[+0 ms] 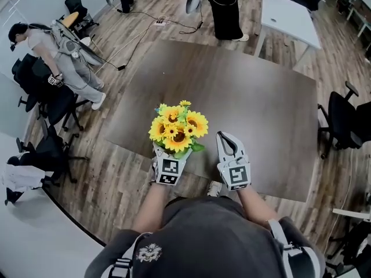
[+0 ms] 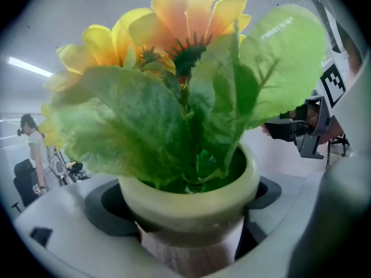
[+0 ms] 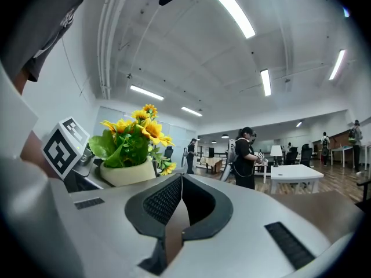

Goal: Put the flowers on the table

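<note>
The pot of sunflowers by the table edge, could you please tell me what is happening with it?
A person is working with a gripper in each hand. The left gripper is clamped on the pot of yellow flowers, holding it upright at the near edge of the dark table; whether it rests on the top is unclear. The right gripper is beside it, jaws together and empty.

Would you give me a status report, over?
Left tongs shut on flower pot, over table near edge. Right tongs shut, empty. Nothing in the way.
</note>
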A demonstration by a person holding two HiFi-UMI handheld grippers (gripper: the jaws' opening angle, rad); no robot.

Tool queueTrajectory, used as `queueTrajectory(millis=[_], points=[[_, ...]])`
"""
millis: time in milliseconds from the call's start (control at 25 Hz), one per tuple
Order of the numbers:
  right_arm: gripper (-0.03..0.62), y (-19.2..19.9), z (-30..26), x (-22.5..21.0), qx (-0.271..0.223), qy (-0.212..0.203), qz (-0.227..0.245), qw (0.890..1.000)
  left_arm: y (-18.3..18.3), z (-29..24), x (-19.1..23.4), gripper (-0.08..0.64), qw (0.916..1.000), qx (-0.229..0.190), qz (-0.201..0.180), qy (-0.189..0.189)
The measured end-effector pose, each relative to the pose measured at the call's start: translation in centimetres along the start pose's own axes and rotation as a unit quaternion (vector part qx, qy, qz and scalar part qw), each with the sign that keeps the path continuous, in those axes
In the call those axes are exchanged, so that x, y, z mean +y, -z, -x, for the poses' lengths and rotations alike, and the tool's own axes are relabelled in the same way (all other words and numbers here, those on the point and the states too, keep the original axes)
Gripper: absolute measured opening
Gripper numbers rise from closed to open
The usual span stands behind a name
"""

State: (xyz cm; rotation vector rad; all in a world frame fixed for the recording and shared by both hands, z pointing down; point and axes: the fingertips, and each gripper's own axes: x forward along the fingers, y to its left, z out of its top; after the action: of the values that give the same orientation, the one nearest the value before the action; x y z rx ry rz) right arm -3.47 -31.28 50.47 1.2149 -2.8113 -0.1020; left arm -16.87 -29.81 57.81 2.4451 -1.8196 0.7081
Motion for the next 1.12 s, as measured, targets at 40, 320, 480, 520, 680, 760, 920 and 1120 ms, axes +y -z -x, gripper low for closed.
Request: queueTrajectory(millis=[40,320,480,520,680,760,920,1120], points=[[0.025,0.2,-0.1,-0.5,0.003,-0.003,0.003,1.0,0.1,-0.5,-0.2,0.545,1.0,0.003,-0.001,0.0],[0.025,2.9,-0.3,-2.7,0.032,-0.005,0.011,0.999,2.6,-3.6,-1.3,0.545,0.9994,0.027,0.012,0.016],[0.025,4.2,-0.8,-2.7,0.054,0.005,0.023,0.998,4.7,-5.4,-1.2,0.545,0.9989,0.04,0.017,0.018],[0.025,4.4,-1.0,-2.7,0.059,0.009,0.026,0.998,5.3,-5.9,-1.1,0.545,0.9986,0.044,0.02,0.02],[0.025,5.4,-1.9,-3.2,0.074,0.026,0.022,0.997,7.0,-7.9,-1.1,0.545,0.9973,0.056,0.028,0.037],[0.025,6.6,-2.1,-3.6,0.092,0.03,0.019,0.995,7.8,-9.0,-1.6,0.545,0.9965,0.062,0.033,0.045],[0.025,8.8,-2.6,-3.9,0.108,0.032,0.003,0.994,9.2,-10.9,-2.4,0.545,0.9944,0.083,0.044,0.048],[0.025,11.4,-3.6,-3.3,0.13,0.036,-0.024,0.991,10.9,-12.4,-2.3,0.545,0.992,0.106,0.046,0.051]])
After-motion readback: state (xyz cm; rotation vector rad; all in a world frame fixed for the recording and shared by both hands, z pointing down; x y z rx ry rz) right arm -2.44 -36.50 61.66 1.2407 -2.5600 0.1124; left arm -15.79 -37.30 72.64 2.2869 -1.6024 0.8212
